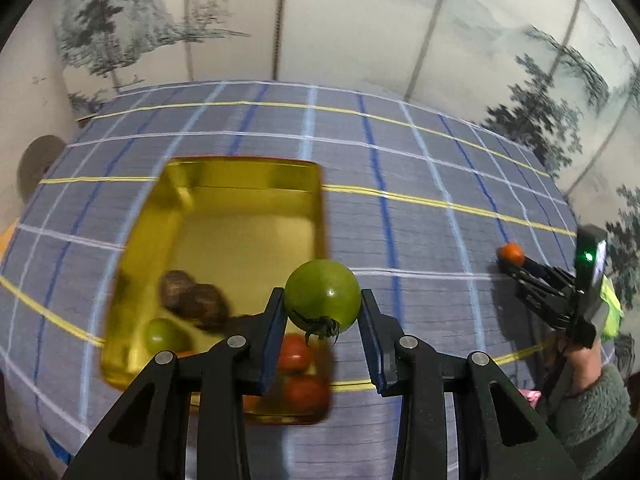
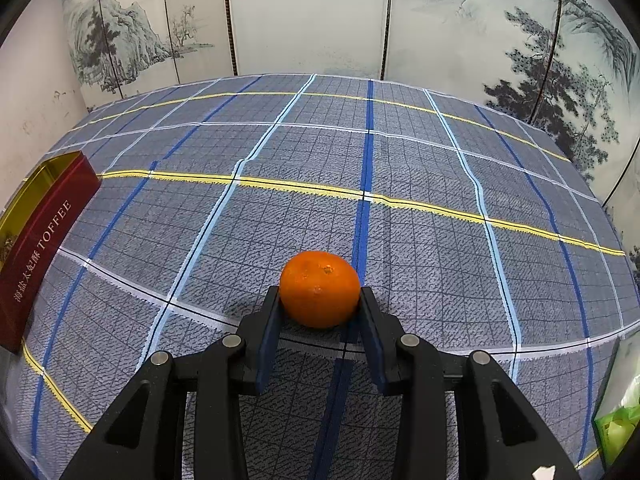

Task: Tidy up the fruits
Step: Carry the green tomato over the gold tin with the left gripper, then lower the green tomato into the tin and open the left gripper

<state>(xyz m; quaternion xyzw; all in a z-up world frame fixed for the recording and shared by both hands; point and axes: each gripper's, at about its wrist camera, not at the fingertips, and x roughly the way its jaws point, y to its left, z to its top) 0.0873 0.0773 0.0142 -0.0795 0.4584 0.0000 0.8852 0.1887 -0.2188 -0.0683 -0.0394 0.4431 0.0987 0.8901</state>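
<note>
A smooth, round green tomato (image 1: pixel 322 294) with its dried stem sits clamped in the left gripper (image 1: pixel 322 312) above a shiny gold rectangular tin (image 1: pixel 240 208) holding two brown fruits, one green tomato and two red ones. The right gripper (image 2: pixel 320 312) closes on one dimpled orange (image 2: pixel 319 288) resting on the woven plaid tablecloth (image 2: pixel 420 240).

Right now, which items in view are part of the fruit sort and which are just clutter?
Task items:
- green tomato, clamped in left gripper
- tangerine, between right gripper fingers, on the tablecloth
- gold toffee tin, holding red and green tomatoes and brown fruit

Clutter:
- green packet, right table edge
- plaid tablecloth
- painted screen
</note>
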